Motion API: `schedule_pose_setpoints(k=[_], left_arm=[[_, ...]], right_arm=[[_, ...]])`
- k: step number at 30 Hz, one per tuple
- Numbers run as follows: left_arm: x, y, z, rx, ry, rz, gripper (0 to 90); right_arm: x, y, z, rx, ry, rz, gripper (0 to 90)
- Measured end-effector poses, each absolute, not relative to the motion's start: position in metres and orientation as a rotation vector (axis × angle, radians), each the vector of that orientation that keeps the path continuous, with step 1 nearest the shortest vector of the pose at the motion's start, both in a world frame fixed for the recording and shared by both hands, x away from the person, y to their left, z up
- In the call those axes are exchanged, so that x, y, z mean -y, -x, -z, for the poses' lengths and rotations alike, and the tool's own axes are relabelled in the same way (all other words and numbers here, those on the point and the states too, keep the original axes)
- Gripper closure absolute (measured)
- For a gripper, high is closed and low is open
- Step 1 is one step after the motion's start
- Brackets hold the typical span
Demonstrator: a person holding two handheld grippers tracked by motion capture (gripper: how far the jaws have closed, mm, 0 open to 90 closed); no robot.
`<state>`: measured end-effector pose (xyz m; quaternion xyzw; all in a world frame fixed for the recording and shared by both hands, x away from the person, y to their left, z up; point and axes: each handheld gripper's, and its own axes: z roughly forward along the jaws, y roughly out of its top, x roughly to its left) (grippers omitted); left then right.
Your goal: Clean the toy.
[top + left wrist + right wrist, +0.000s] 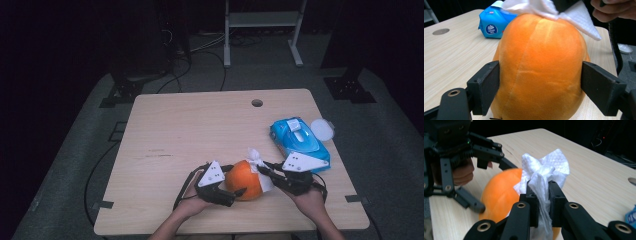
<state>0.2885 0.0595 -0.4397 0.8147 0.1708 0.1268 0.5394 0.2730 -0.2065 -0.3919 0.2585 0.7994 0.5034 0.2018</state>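
Observation:
An orange plush fruit (pixel 243 179) rests on the wooden table (pixel 200 135) near its front edge. My left gripper (pixel 236 192) grips it from the left; in the left gripper view both black pads (pixel 485 87) press into the plush fruit (pixel 541 67). A white wipe (pixel 257 165) lies bunched against the fruit's right side. My right gripper (pixel 263 171) is shut on it, the wipe (pixel 544 177) pinched between the two pads (pixel 533 202) and pressed on the orange fruit (pixel 499 192). The left gripper (pixel 484 182) shows beyond it.
A blue pack of wet wipes (pixel 299 142) lies at the table's right edge, with its white round lid (pixel 322 129) flipped open beside it. A cable hole (pixel 257 103) sits near the far edge. Bare tabletop stretches to the left and the back.

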Motion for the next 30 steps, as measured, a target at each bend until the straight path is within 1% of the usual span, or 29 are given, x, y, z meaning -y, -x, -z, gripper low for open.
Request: schedule_pose_setpoints(k=[4,6,9,12,20,23,26,30], left_arm=[[-0.056,-0.287,0.440,-0.436,-1.945,-0.306,18.5],[-0.053,-0.283,0.439,-0.399,-1.962,-0.336,18.6],[-0.042,-0.271,0.441,-0.272,-2.000,-0.399,19.5],[-0.038,-0.266,0.441,-0.229,-2.015,-0.434,20.0],[-0.050,-0.277,0.441,-0.300,-1.979,-0.369,20.7],[-0.058,-0.286,0.442,-0.387,-1.941,-0.314,20.3],[-0.061,-0.292,0.443,-0.442,-1.920,-0.289,19.7],[-0.059,-0.291,0.444,-0.481,-1.909,-0.286,18.6]], right_arm=[[0.199,-0.261,0.390,-2.248,-0.684,-1.403,80.5],[0.189,-0.257,0.388,-2.270,-0.646,-1.409,80.5],[0.170,-0.252,0.387,-2.300,-0.560,-1.394,80.6],[0.162,-0.253,0.385,-2.287,-0.545,-1.351,80.6],[0.200,-0.271,0.387,-2.210,-0.714,-1.349,80.7],[0.214,-0.274,0.393,-2.220,-0.764,-1.373,80.7],[0.213,-0.272,0.396,-2.241,-0.760,-1.394,80.7],[0.195,-0.264,0.390,-2.257,-0.684,-1.416,80.6]])
